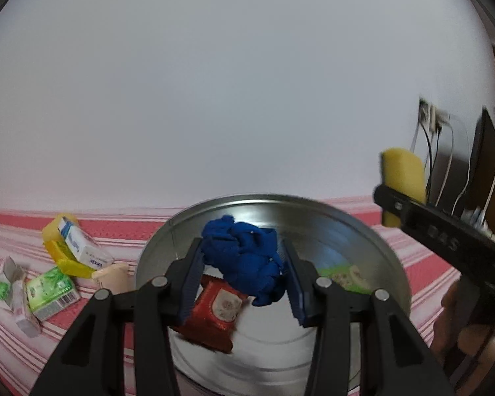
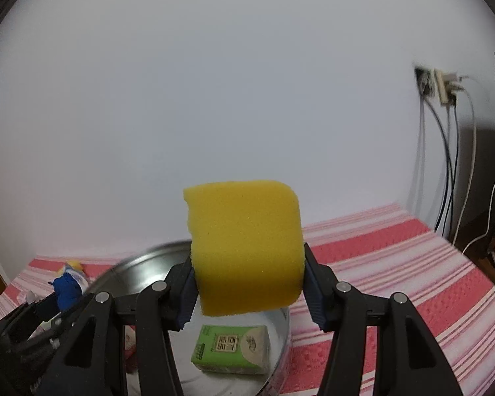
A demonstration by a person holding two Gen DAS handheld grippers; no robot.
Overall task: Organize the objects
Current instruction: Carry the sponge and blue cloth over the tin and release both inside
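My left gripper (image 1: 244,267) holds a crumpled blue cloth (image 1: 244,260) between its pads, over a round metal tray (image 1: 373,241). In the tray lie a red packet (image 1: 214,313) and a green tissue pack (image 1: 343,275). My right gripper (image 2: 247,283) is shut on a yellow sponge (image 2: 247,247) and holds it above the tray's (image 2: 135,264) right side, over the green tissue pack (image 2: 232,349). The sponge (image 1: 402,181) and right gripper also show at the right of the left wrist view. The blue cloth (image 2: 66,288) shows at the left of the right wrist view.
On the red and white striped cloth (image 1: 115,227) left of the tray lie a yellow box (image 1: 62,257), a white and blue carton (image 1: 82,247), a green carton (image 1: 51,292), small packets (image 1: 6,280) and a beige piece (image 1: 112,275). A wall socket with cables (image 2: 442,89) is at the right.
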